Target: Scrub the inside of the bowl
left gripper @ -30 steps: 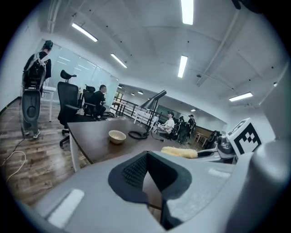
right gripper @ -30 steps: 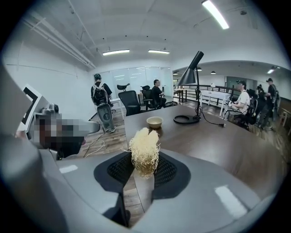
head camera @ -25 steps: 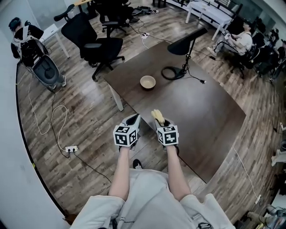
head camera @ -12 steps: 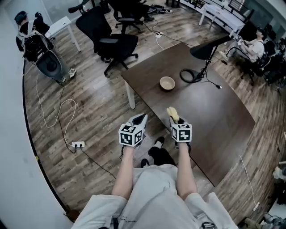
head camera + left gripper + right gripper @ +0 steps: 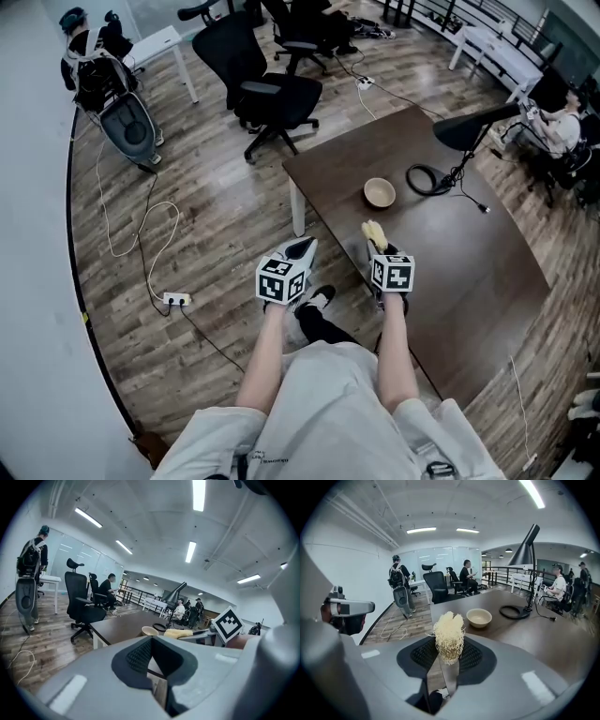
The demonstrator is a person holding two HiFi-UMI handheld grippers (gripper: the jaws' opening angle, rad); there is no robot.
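Bowl [image 5: 380, 193] sits round, beige; right gripper [image 5: 376, 250] clamps stringy scrubber [image 5: 449, 637].

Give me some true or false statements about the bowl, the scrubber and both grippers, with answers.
The right gripper grips a yellow scrubber. True.
The bowl sits on the floor. False: it stands on the dark table.
The scrubber is inside the bowl. False: it is held apart, well short of it.
A black lamp stands on the table. True.
The left gripper holds a sponge. False: nothing is between its jaws.
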